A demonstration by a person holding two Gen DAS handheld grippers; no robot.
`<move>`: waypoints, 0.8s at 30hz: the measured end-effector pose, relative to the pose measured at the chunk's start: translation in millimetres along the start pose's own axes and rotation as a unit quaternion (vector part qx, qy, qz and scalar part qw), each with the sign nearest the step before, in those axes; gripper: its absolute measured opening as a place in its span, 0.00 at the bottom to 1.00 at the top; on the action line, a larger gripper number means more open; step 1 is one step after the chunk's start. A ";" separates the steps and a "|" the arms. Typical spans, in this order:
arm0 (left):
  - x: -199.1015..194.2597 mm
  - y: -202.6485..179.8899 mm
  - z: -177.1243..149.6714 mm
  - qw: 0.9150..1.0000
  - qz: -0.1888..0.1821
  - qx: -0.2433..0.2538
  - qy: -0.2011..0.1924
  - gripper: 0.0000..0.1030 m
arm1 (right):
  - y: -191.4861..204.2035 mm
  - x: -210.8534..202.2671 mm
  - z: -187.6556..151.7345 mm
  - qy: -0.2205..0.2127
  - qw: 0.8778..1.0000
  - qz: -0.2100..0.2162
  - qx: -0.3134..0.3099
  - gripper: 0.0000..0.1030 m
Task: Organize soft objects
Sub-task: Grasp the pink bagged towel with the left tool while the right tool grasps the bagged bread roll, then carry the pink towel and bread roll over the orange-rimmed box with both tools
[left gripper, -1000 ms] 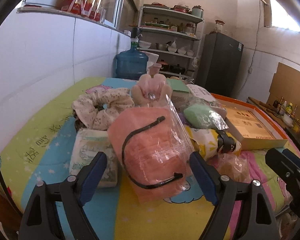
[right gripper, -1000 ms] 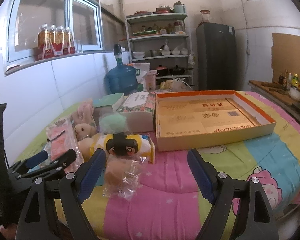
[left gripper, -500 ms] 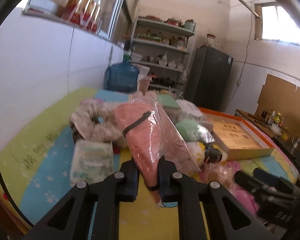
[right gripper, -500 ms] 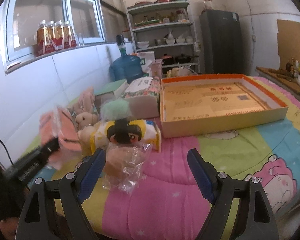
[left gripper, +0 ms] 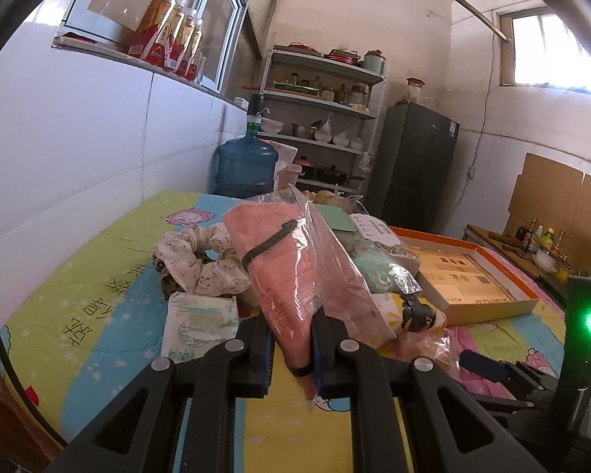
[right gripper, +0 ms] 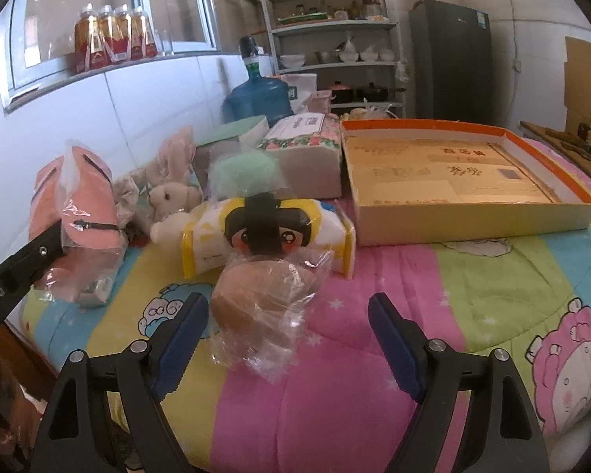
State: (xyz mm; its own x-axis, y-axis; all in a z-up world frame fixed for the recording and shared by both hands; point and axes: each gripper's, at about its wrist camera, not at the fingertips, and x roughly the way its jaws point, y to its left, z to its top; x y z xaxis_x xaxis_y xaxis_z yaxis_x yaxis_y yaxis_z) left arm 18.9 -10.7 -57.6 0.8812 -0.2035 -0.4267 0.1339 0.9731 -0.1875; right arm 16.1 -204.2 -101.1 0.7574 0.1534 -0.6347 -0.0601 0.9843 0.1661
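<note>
My left gripper (left gripper: 291, 349) is shut on the lower end of a pink towel in a clear bag (left gripper: 291, 268), held up off the quilt; the same pink towel bag (right gripper: 75, 213) shows at the left of the right wrist view. My right gripper (right gripper: 287, 337) stands wide with its jaws closing around a tan soft item in a crinkly clear bag (right gripper: 264, 299); the pads do not touch it. Behind it lie a yellow-and-white cartoon pack (right gripper: 268, 232), a mint fluffy item (right gripper: 244, 171) and a plush rabbit (right gripper: 173, 197).
An open orange-rimmed cardboard box (right gripper: 445, 175) sits at the right on the colourful quilt (right gripper: 453, 287). A floral scrunchie (left gripper: 201, 260) and a tissue pack (left gripper: 199, 323) lie at the left. A floral tissue box (right gripper: 307, 149), water jug (right gripper: 258, 96), shelves and fridge stand behind.
My left gripper closed on the pink towel bag and lifted it slightly. My right gripper came down toward the tan bagged item and its jaws narrowed a little.
</note>
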 end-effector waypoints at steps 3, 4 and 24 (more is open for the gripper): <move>-0.5 -1.0 -0.2 1.000 0.000 0.000 0.000 0.15 | -2.5 2.3 -0.2 0.004 1.000 0.020 0.015 0.51; -0.3 -1.0 -0.3 1.000 0.000 0.001 0.000 0.15 | -2.9 1.7 -0.2 0.004 1.000 0.021 0.016 0.52; 5.7 -39.2 26.9 0.999 -0.029 0.035 -0.019 0.15 | -15.0 -47.3 36.2 -0.080 0.997 0.015 -0.011 0.51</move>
State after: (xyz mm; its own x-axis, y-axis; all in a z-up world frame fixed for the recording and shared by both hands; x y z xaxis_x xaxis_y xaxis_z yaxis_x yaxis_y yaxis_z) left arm 30.8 -47.0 -28.9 0.8871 -0.2570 -0.3833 0.2155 0.9652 -0.1484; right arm 4.8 -229.4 -46.2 0.8490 0.1683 -0.5009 -0.0967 0.9814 0.1658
